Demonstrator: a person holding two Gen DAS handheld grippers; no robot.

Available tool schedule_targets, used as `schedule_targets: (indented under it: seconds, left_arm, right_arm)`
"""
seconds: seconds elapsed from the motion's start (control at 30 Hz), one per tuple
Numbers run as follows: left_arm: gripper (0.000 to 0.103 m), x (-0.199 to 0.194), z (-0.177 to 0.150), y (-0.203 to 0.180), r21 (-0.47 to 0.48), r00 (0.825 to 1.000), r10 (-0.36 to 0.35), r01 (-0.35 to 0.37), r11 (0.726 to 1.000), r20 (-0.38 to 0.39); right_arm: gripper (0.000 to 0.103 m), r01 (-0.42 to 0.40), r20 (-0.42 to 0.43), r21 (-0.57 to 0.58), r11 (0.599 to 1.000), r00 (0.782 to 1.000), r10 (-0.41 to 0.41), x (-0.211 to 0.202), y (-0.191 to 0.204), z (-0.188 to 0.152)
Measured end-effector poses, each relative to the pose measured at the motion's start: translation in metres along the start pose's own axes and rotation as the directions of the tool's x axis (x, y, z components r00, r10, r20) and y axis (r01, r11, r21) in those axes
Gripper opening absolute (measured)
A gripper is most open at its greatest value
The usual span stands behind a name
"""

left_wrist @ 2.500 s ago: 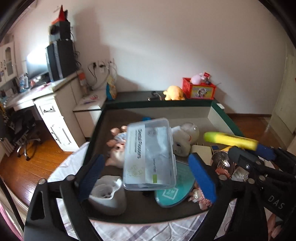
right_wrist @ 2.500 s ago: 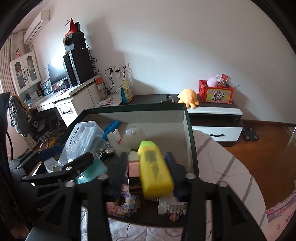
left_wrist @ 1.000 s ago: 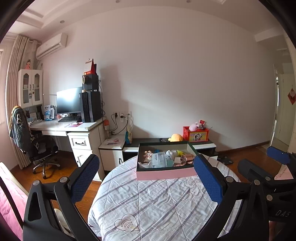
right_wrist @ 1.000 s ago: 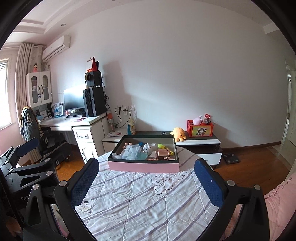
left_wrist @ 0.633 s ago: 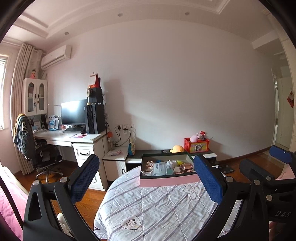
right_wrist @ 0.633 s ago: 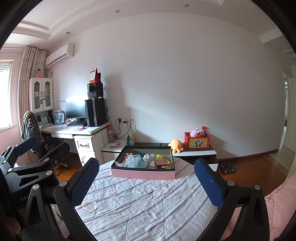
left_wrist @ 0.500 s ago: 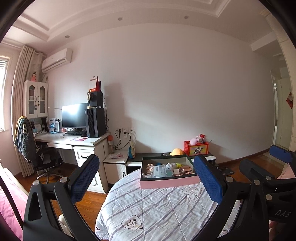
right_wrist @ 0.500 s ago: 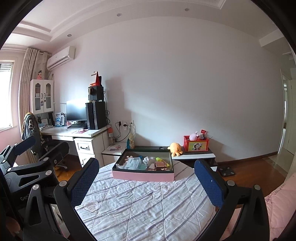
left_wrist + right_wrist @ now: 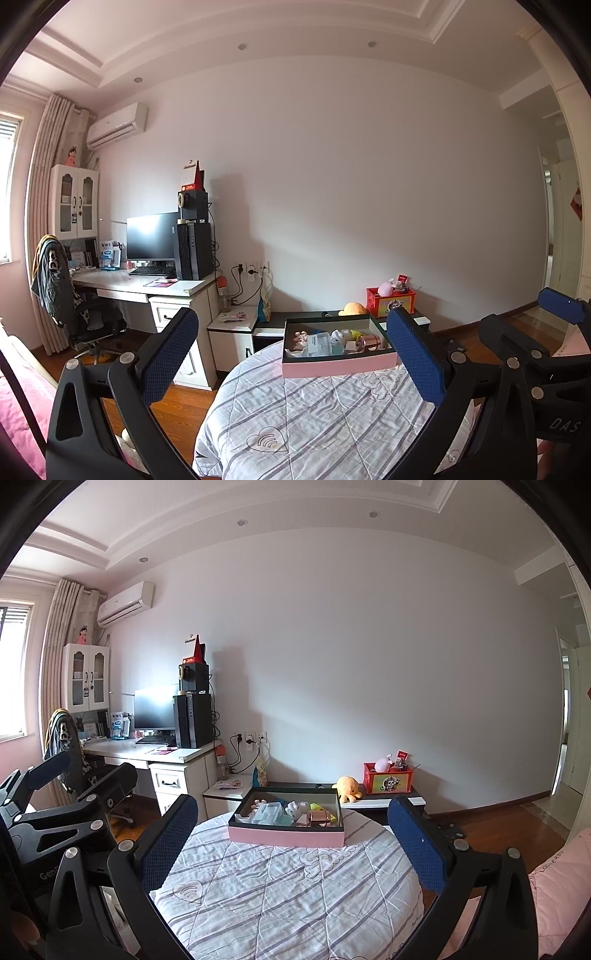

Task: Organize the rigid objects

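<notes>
Both grippers' blue mesh-padded fingers (image 9: 413, 354) spread wide, empty, before quilted round table (image 9: 280, 893) and pink-walled box (image 9: 286, 837).

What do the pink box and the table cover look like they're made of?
The pink box looks like matte cardboard: flat stiff walls, crisp edges, dark rim. The table cover looks like quilted cotton-type fabric: stitched diamond lines, soft drape over the edge. Neither is certain from here.

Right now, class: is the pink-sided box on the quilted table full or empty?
Partly full: the pink-sided box holds several small items, including a clear plastic case.
</notes>
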State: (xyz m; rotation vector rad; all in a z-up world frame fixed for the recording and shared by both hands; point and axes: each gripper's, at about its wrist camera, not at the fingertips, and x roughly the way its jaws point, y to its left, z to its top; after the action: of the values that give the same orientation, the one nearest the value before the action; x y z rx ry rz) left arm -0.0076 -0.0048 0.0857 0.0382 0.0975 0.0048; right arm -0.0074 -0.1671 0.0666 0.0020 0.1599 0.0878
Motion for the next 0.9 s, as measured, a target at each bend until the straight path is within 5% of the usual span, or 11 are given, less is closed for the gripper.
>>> schedule_targets:
  seconds: [0.9]
  left_arm:
    - [0.103,0.0006,-0.0022,-0.0009,0.001,1.0,0.002,-0.002,1.0,0.019]
  right_arm:
    - [0.103,0.0,-0.006,0.0,1.0,1.0,0.0,0.0009,0.0005,-0.0029]
